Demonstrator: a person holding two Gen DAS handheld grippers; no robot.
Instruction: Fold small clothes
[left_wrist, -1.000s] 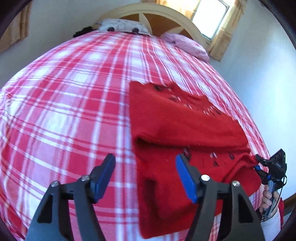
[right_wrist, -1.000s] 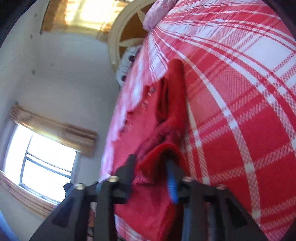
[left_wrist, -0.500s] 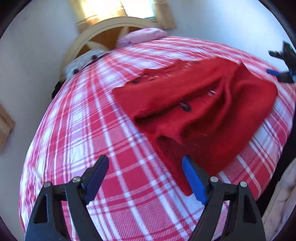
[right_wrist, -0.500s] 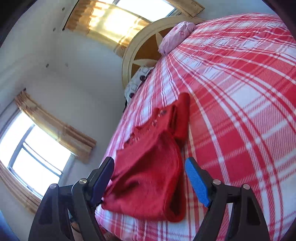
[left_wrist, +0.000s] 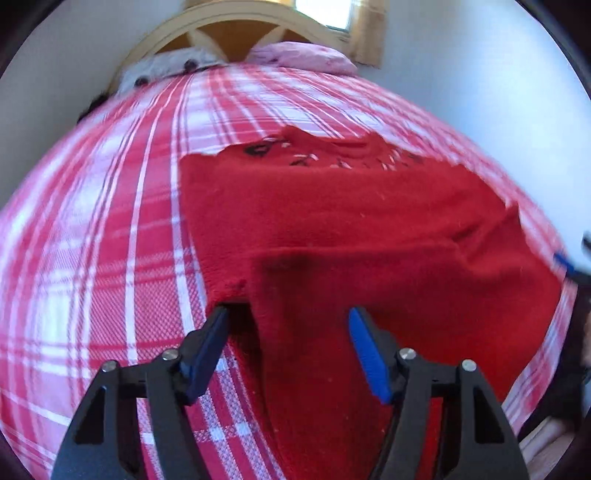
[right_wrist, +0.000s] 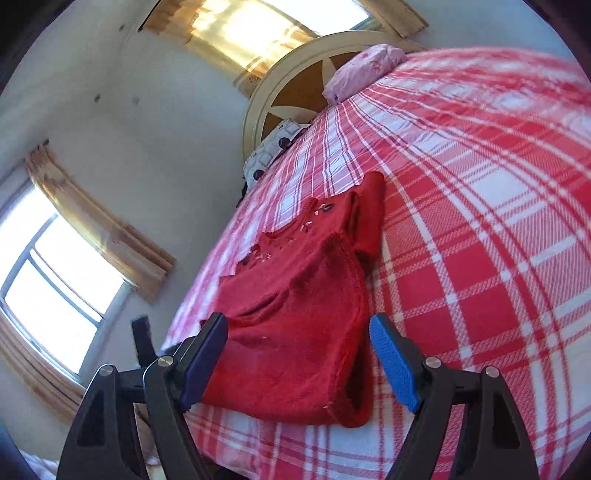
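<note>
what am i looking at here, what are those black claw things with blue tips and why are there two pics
Each picture comes from a camera mounted on a hand-held two-finger gripper; a person carries one in each hand. The black arms with blue pads are the gripper's fingers. One view looks along the left gripper, whose jaws are closing around a hanging flap of a red sweater without pinching it yet. The other looks along the right gripper, open and holding nothing. The sweater lies partly folded on a bed with a red checked sheet.
</note>
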